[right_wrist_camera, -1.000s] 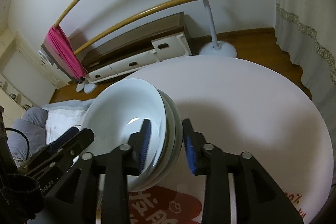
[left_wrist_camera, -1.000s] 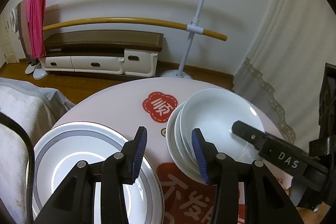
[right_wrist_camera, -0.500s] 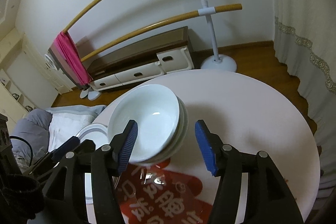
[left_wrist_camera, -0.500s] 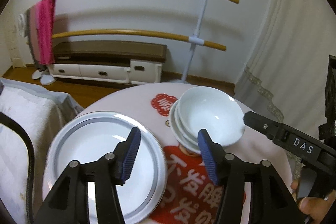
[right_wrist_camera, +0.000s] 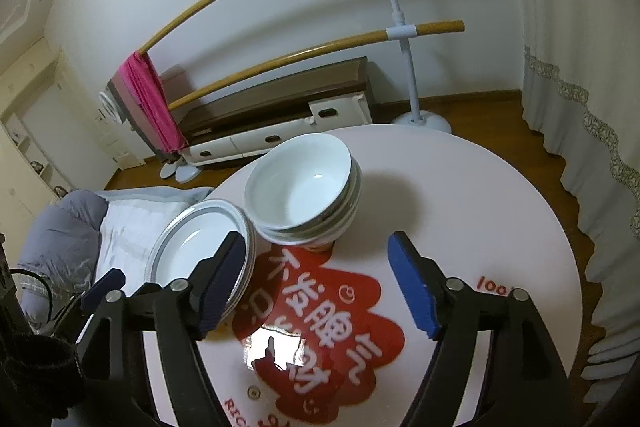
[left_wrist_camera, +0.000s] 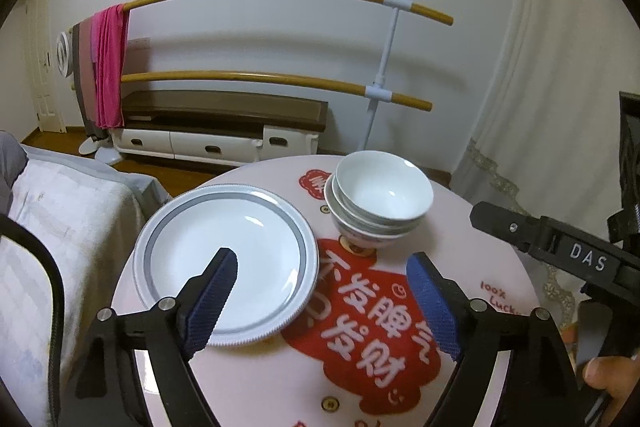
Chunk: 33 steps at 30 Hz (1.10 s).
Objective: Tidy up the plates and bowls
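1. Both tools, the left gripper (left_wrist_camera: 320,301) and the right gripper (right_wrist_camera: 314,281), have just been opening; we see nothing between the spread jaws.
2. The bowls (right_wrist_camera: 304,193) sit nested at the table's (right_wrist_camera: 460,195) far side, with the plates (left_wrist_camera: 224,255) stacked to their left.
3. The bowls perhaps lean; we should withdraw clear of both rims.

Stacked bowls (right_wrist_camera: 304,187) beside plates (right_wrist_camera: 200,243)

Lower bowls (left_wrist_camera: 370,227) mostly hidden inside the stack; count unclear. Table (right_wrist_camera: 500,211) near edge cut off. Plates (right_wrist_camera: 188,251) partly behind the right gripper's finger (right_wrist_camera: 218,279).
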{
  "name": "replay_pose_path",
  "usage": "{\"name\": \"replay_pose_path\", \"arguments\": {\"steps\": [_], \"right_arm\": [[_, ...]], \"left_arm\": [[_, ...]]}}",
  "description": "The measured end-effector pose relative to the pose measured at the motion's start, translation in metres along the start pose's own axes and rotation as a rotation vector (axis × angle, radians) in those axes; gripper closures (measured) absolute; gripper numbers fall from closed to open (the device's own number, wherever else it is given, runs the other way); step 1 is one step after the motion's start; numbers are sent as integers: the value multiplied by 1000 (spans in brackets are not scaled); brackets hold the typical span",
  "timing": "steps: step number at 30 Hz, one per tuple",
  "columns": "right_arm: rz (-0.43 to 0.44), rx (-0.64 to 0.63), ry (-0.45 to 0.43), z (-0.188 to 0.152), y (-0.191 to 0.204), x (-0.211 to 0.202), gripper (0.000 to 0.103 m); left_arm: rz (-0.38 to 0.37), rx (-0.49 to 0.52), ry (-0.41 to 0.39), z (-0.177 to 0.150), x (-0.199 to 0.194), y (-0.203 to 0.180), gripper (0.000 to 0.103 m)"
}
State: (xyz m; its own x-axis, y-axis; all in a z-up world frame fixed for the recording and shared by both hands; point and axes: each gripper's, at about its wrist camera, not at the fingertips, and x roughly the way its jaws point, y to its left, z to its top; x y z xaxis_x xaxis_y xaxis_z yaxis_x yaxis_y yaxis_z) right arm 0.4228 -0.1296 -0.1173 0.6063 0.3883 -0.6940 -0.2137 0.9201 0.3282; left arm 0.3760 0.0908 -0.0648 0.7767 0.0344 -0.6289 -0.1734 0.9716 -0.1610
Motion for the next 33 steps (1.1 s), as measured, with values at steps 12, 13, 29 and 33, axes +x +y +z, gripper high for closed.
{"name": "replay_pose_path", "arguments": {"steps": [12,13,29,33], "right_arm": [[1,-13,18,-12,-12,-25,22],[3,-15,25,-12,-13,-24,22],[38,-21,174,43,-27,19,22],[55,16,232,52,-35,55,22]], "left_arm": [[29,-3,14,-12,-21,-5,12],[33,3,9,-10,-22,-5,12],[-56,97,122,84,43,0,11],[-61,99,210,98,88,3,11]]}}
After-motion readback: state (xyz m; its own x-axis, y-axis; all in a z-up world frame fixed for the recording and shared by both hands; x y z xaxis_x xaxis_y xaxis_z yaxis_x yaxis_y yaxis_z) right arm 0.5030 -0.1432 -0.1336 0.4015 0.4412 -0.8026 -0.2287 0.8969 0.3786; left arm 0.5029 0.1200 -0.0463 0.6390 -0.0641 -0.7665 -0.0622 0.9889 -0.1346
